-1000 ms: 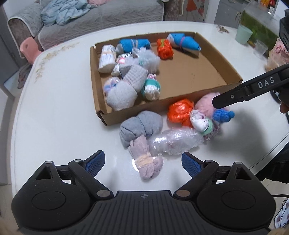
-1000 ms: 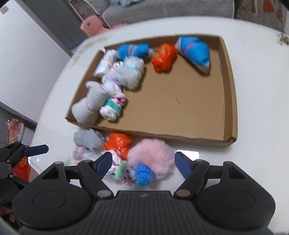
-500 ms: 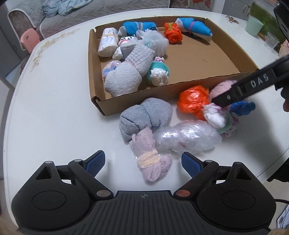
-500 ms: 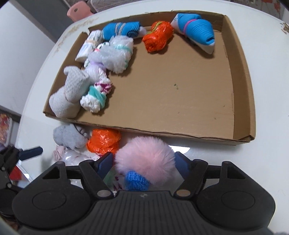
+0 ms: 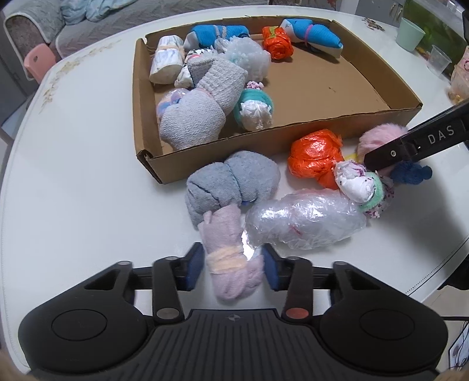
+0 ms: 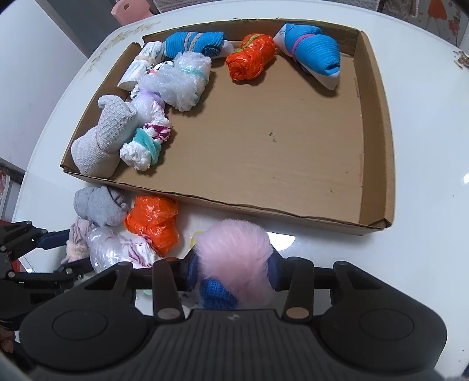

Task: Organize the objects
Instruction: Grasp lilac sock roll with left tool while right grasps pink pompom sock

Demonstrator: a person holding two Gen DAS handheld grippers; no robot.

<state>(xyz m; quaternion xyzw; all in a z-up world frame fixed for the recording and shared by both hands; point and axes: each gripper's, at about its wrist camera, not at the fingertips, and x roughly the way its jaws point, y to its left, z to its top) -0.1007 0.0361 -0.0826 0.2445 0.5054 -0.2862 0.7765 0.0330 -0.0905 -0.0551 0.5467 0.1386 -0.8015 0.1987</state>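
A cardboard tray [image 5: 293, 140] [image 6: 378, 123] on the white table holds several rolled bundles along its far and left sides. In front of it lie a grey sock roll [image 5: 231, 181], an orange bag bundle [image 5: 313, 155] [image 6: 152, 219], a clear plastic bundle [image 5: 304, 218] and a white bundle with a green band [image 5: 360, 184]. My left gripper [image 5: 231, 268] is shut on a pale pink sock roll [image 5: 228, 260]. My right gripper [image 6: 233, 269] is shut on a fluffy pink pompom with a blue knit part [image 6: 234, 258], which also shows in the left wrist view [image 5: 378, 137].
A green cup [image 5: 410, 33] and a clear cup [image 5: 438, 61] stand at the table's far right. A sofa [image 5: 88, 20] and a pink stool [image 5: 38, 58] are beyond the table. The table's near edge runs close on the right [image 5: 433, 263].
Both grippers moved forward and closed: the left on the pale pink sock roll, the right on the fluffy pink pompom. Both were open a second ago.
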